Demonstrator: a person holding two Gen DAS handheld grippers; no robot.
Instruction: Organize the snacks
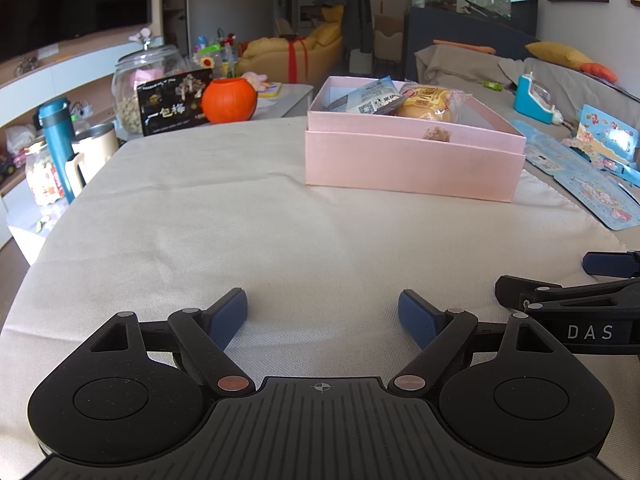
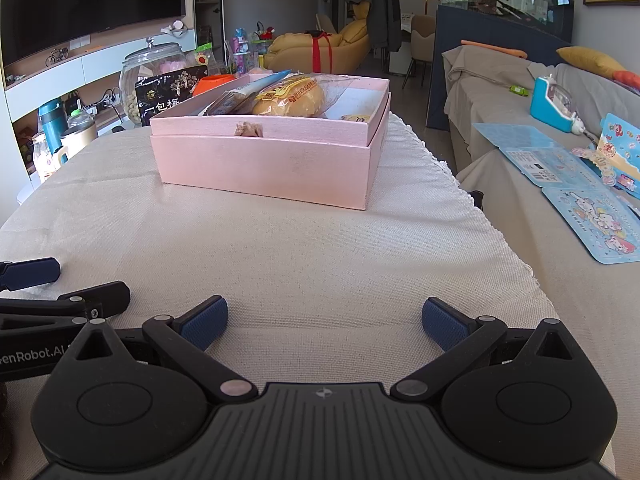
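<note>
A pink box (image 1: 412,164) stands on the cloth-covered table (image 1: 240,220), set in its lid. It holds a wrapped yellow bread (image 1: 426,106) and a blue-white packet (image 1: 374,98). In the right wrist view the box (image 2: 264,164) holds the bread (image 2: 290,100), a packet (image 2: 240,96) and a small yellow snack (image 2: 356,118). My left gripper (image 1: 322,316) is open and empty, low over the cloth near the front. My right gripper (image 2: 324,322) is open and empty beside it. Each shows at the edge of the other's view.
A black snack bag (image 1: 172,102), an orange pumpkin pot (image 1: 228,100), a glass jar (image 1: 144,80), a teal bottle (image 1: 56,140) and a mug (image 1: 94,152) stand at the far left. A sofa (image 2: 560,184) with blue sticker sheets (image 2: 592,208) lies right.
</note>
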